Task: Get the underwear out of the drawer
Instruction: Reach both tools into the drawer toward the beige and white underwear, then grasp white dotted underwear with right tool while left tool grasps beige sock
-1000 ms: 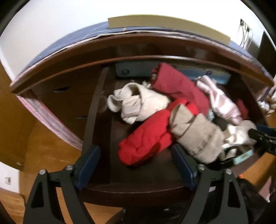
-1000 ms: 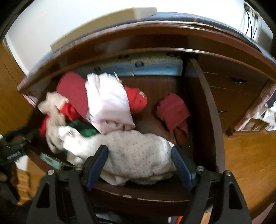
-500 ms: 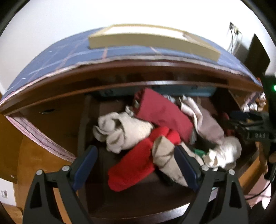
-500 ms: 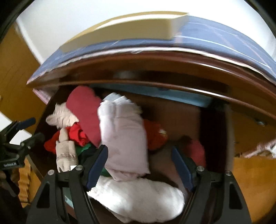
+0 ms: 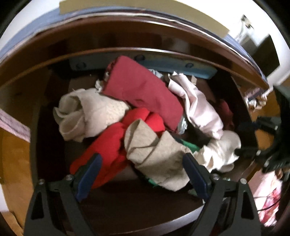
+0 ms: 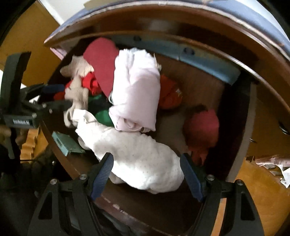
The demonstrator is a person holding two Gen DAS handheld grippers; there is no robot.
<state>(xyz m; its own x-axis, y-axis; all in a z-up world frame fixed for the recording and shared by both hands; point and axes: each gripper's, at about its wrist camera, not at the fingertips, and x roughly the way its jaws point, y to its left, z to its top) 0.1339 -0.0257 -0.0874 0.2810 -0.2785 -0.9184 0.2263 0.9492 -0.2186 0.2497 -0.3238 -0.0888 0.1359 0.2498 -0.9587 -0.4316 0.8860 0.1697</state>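
The open dark wooden drawer [image 5: 126,214] holds a heap of rolled underwear. In the left wrist view I see a beige roll [image 5: 157,158], a bright red piece [image 5: 108,145], a cream roll [image 5: 85,114], a dark red piece [image 5: 143,94] and a pale pink piece [image 5: 199,109]. My left gripper [image 5: 141,174] is open, its fingers on either side of the beige roll and the red piece. In the right wrist view my right gripper [image 6: 146,172] is open around a white dotted piece [image 6: 137,161], below a pale pink roll [image 6: 136,90].
Blue boxes [image 5: 163,63] line the drawer's back. A teal card [image 6: 67,143] lies at the front left in the right wrist view. Red pieces [image 6: 203,127] lie on the drawer's right side. Smaller drawers [image 6: 271,118] flank it. The dresser top has a blue cloth [image 6: 253,10].
Both grippers have dropped lower and closer to the heap after rising half a second ago. Both stay open. The clothes have not moved.
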